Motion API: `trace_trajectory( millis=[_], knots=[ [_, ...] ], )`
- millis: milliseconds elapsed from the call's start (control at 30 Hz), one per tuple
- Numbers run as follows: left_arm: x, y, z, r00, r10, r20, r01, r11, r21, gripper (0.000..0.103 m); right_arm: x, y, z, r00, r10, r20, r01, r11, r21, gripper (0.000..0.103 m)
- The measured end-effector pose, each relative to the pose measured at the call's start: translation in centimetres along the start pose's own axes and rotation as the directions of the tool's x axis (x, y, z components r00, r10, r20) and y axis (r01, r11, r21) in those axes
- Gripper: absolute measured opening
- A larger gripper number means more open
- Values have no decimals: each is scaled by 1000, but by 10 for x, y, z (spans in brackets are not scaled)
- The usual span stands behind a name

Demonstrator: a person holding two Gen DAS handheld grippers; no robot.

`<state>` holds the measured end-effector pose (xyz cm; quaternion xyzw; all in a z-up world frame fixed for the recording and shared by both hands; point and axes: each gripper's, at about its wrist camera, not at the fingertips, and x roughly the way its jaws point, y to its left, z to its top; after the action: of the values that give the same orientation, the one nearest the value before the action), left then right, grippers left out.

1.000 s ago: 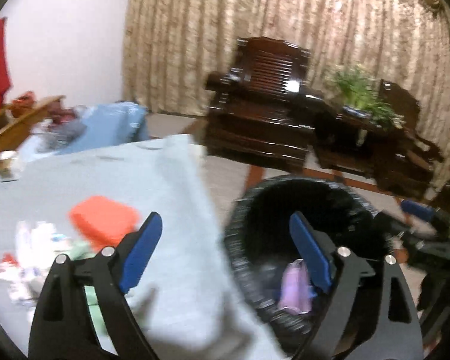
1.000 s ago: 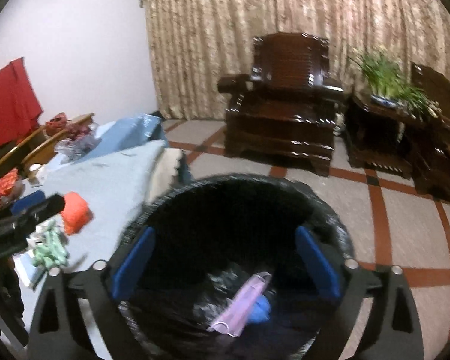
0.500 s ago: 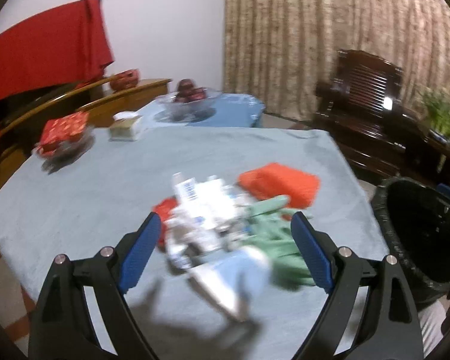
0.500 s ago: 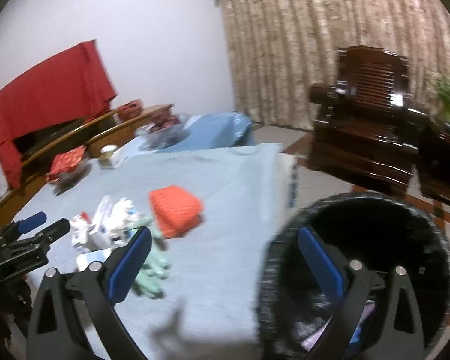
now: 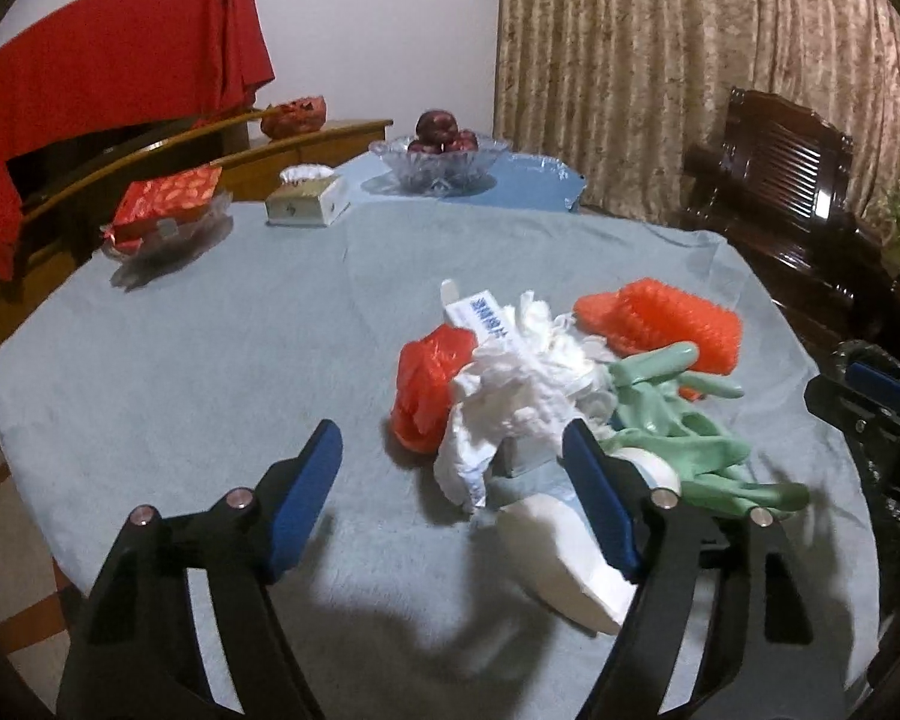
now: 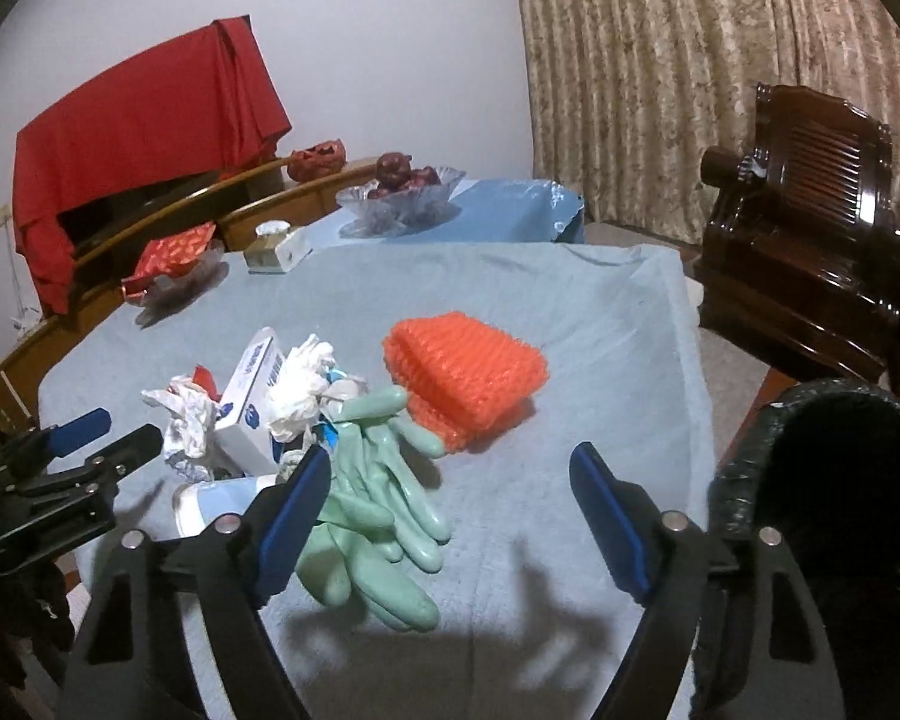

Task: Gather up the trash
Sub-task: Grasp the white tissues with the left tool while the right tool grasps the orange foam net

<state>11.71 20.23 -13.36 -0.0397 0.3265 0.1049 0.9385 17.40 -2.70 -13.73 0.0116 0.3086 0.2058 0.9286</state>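
Note:
A trash pile lies on the blue-grey tablecloth [image 5: 210, 348]: crumpled white tissues [image 5: 522, 384], a red plastic bag [image 5: 426, 384], a white box [image 6: 246, 402], an orange foam net [image 6: 468, 378], green rubber gloves [image 6: 384, 492] and a white wrapper [image 5: 570, 546]. My left gripper [image 5: 450, 486] is open and empty just in front of the tissues. My right gripper [image 6: 450, 510] is open and empty above the cloth, with the gloves at its left finger. The black-lined trash bin [image 6: 822, 516] stands at the table's right edge.
At the table's far side stand a glass fruit bowl [image 5: 438, 162], a tissue box [image 5: 306, 198] and a red packet on a dish [image 5: 168, 204]. A red cloth hangs over a wooden bench [image 5: 108, 60]. A dark wooden armchair [image 6: 810, 228] stands right.
Both grippers have swung left from over the trash bin to the trash pile on the table. Both stay open and empty.

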Motion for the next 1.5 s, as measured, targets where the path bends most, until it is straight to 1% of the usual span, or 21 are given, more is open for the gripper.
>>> trace_trajectory(
  millis=[67, 133, 233, 300, 333, 367, 400, 433, 533, 833, 967, 1100, 1167, 1267, 1367, 1500],
  knots=[
    [11, 2, -2, 1000, -10, -20, 10, 1000, -6, 64, 5, 1, 0, 1000, -3, -10, 3, 1000, -4, 79],
    [20, 2, -3, 999, -22, -36, 22, 1000, -12, 60, 9, 1, -1, 1000, -5, -16, 4, 1000, -8, 79],
    [30, -1, -4, 999, -26, -42, 25, 1000, -14, 59, 16, 2, -1, 1000, -8, -27, 7, 1000, -20, 79],
    [36, -3, -3, 998, -32, -45, 31, 999, -12, 55, 19, 3, -1, 999, -6, -33, 6, 1000, -23, 79],
    [38, -5, -4, 998, -37, -48, 36, 999, -10, 45, 20, 3, -1, 999, -5, -34, 4, 1000, -23, 79],
    [40, -6, -4, 998, -44, -55, 44, 999, -7, 30, 21, 3, -1, 999, -3, -36, 2, 1000, -27, 79],
    [40, -7, -3, 997, -53, -58, 53, 999, -5, 24, 22, 4, 0, 999, -3, -37, 2, 1000, -31, 79],
    [39, -8, -3, 997, -60, -57, 60, 998, -3, 15, 22, 5, 0, 999, -3, -37, 1, 999, -38, 79],
    [30, -12, -1, 997, -69, -32, 69, 997, 18, 9, 22, 7, 1, 999, -2, -33, 0, 999, -48, 79],
    [-6, -9, 9, 993, -121, 9, 121, 993, 3, 9, 19, 11, 9, 1000, 12, -13, -13, 999, -50, 79],
    [-16, -10, 13, 991, -136, 20, 136, 991, 4, 9, 20, 11, 16, 1000, 1, 4, -1, 999, -54, 79],
    [-10, -15, 16, 990, -143, 17, 143, 990, 10, 9, 28, 1, 24, 1000, -25, 9, 25, 999, -38, 78],
    [-2, -21, 18, 989, -147, 16, 147, 989, 17, 9, 37, -5, 28, 999, -37, 2, 37, 999, -30, 76],
    [10, -27, 23, 989, -149, 18, 149, 989, 12, 9, 49, -11, 32, 999, -48, -6, 48, 999, -26, 75],
    [21, -31, 29, 988, -152, 20, 152, 988, 0, 9, 61, -16, 35, 999, -51, -13, 51, 999, -19, 74],
    [34, -37, 37, 987, -162, 20, 162, 987, -4, 9, 82, -23, 37, 998, -43, -44, 43, 999, -2, 74]
  ],
)
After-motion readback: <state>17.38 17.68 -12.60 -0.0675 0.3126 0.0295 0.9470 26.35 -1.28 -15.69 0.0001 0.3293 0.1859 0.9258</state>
